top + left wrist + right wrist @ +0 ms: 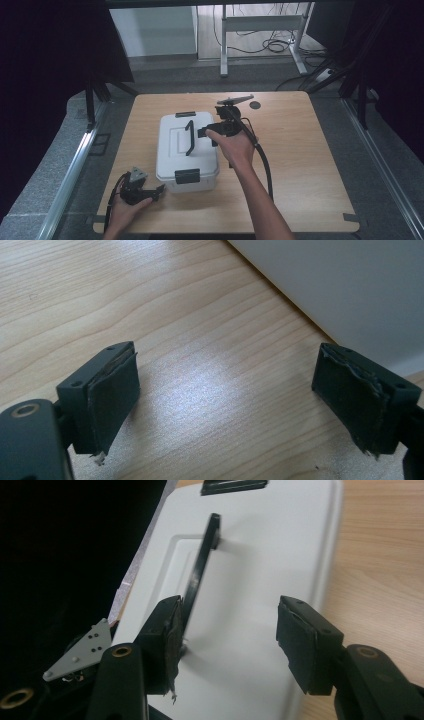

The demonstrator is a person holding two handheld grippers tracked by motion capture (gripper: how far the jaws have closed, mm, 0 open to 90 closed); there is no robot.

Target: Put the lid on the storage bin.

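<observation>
White plastic lidded box (pixel 187 151) with raised black carry handle (pixel 189 137), set left of centre on light wooden table (pixel 300 165).

Stood with black latches at near end (pixel 187 176) and far end (pixel 185 114), handle upright along the lid's length. Right gripper (pixel 206 133) hovered over the lid's right half, jaws spread wide, nothing pinched; in the right gripper view, one pad (pixel 169 635) just beside the handle's near end, possibly brushing it, hard to tell at that angle, the other pad over bare lid. Left gripper (pixel 159 189) rested low on the tabletop just beside the box's near left corner, jaws spread apart over bare wood, box wall close past one pad (pixel 356 395). Beyond the table, grey floor, metal desk legs (pixel 224 40) and loose cables.
</observation>
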